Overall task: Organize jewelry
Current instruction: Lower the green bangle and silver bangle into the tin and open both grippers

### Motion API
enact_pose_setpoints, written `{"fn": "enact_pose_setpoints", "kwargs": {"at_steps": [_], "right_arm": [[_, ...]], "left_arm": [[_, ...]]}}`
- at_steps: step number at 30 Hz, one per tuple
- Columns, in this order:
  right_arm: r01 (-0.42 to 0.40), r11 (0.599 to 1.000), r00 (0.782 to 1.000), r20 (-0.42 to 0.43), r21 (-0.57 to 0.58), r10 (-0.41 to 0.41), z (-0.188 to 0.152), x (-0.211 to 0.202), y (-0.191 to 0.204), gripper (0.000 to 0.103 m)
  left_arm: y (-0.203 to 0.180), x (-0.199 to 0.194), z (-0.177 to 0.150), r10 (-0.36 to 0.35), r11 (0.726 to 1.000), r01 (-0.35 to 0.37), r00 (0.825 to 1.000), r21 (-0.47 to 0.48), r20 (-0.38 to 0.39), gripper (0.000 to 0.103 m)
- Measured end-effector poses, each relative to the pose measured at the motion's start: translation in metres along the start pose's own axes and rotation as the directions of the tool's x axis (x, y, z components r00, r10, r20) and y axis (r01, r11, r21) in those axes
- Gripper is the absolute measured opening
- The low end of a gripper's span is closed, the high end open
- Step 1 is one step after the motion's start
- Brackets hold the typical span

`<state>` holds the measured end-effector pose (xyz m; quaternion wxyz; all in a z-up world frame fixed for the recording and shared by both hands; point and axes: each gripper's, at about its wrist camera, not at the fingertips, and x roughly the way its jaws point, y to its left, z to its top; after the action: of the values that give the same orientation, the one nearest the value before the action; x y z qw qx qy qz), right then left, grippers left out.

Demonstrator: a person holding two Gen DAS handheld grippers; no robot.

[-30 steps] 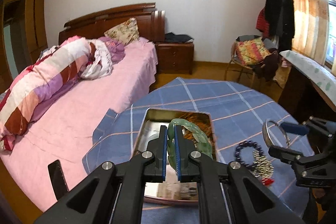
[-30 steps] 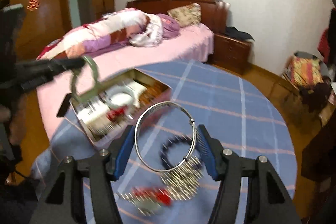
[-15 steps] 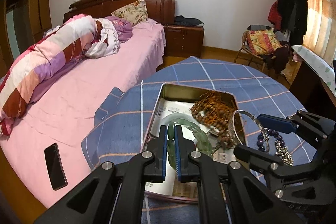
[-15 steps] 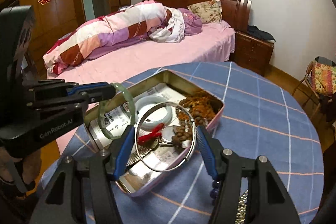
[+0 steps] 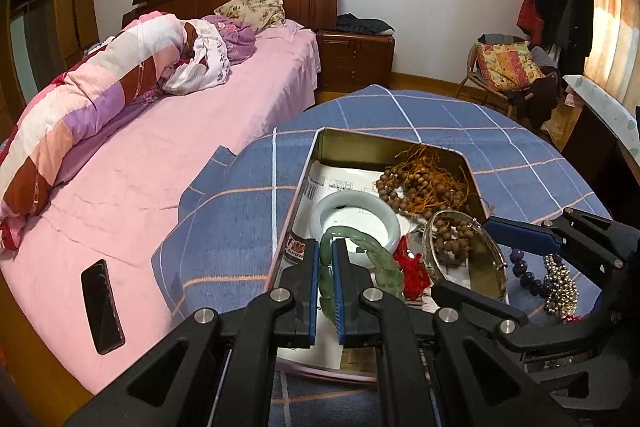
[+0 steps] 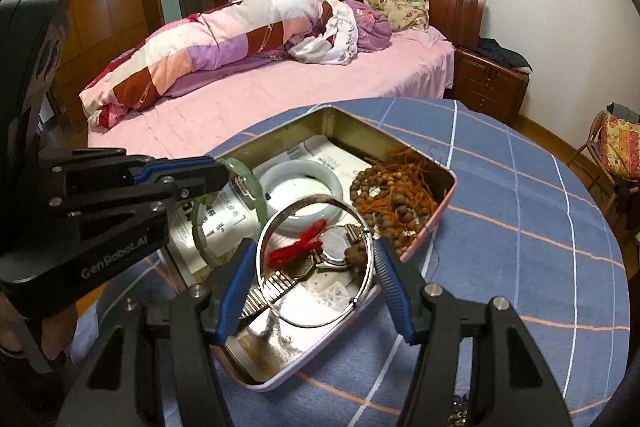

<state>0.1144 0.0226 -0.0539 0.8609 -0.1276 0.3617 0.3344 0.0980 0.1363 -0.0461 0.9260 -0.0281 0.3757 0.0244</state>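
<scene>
An open metal tin point(image 5: 396, 145) point(image 6: 446, 203) sits on the round blue-checked table point(image 5: 440, 115). My left gripper point(image 5: 326, 251) is shut on a green jade bangle point(image 5: 384, 267) point(image 6: 256, 199) and holds it over the tin's near left part. My right gripper point(image 6: 316, 259) grips a thin silver bangle point(image 6: 364, 275) point(image 5: 496, 259) across its width, low over the tin. In the tin lie a white jade bangle point(image 5: 356, 215), brown wooden beads point(image 5: 424, 187), a red knot point(image 6: 304, 243) and a silver watch point(image 6: 332, 247).
Dark purple beads point(image 5: 524, 269) and a metallic bead bracelet point(image 5: 560, 275) lie on the table right of the tin. A pink bed point(image 5: 160, 155) with a phone point(image 5: 102, 307) stands left of the table. A chair with clothes point(image 5: 508, 67) is at the back right.
Both grippers have moved in over the tin and lower, carrying their bangles. The silver bangle went from above the loose table beads to just over the tin's contents.
</scene>
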Motion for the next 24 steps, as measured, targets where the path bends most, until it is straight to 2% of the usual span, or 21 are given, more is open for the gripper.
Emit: {"fn": "enact_pose_setpoints", "kwargs": {"at_steps": [14,16,17,19,20,21,22,24], "right_arm": [[-0.012,0.999,1.0,-0.022,-0.04,0.011,-0.001,0.009,0.01,0.064],[-0.01,0.999,1.0,-0.02,-0.043,0.009,0.0,0.009,0.011,0.069],[-0.008,0.999,1.0,-0.015,-0.042,0.007,-0.002,0.007,0.011,0.07],[0.0,0.999,1.0,-0.01,-0.04,-0.001,-0.002,0.005,0.011,0.075],[0.005,0.999,1.0,-0.005,-0.038,-0.005,-0.002,0.004,0.011,0.076],[0.008,0.999,1.0,0.0,-0.038,-0.008,-0.003,0.002,0.011,0.078],[0.011,0.999,1.0,0.002,-0.037,-0.01,-0.003,0.001,0.011,0.079],[0.015,0.999,1.0,0.003,-0.033,-0.015,-0.003,-0.001,0.011,0.079]], "left_arm": [[0.003,0.005,-0.003,-0.003,1.0,0.003,1.0,-0.015,-0.022,0.009],[0.003,0.003,-0.003,-0.011,1.0,0.01,1.0,-0.016,-0.018,0.01],[0.002,0.002,-0.003,-0.013,1.0,0.013,1.0,-0.016,-0.017,0.013],[0.001,-0.001,-0.002,-0.009,1.0,0.009,1.0,-0.017,-0.009,0.029],[0.001,-0.004,-0.001,-0.009,1.0,0.009,1.0,-0.018,0.002,0.047],[0.0,-0.006,-0.002,-0.017,1.0,0.017,1.0,-0.021,0.013,0.059],[0.0,-0.011,-0.001,-0.01,1.0,0.011,0.999,-0.024,0.03,0.064],[-0.003,-0.016,-0.002,-0.003,1.0,0.003,0.999,-0.015,0.046,0.065]]}}
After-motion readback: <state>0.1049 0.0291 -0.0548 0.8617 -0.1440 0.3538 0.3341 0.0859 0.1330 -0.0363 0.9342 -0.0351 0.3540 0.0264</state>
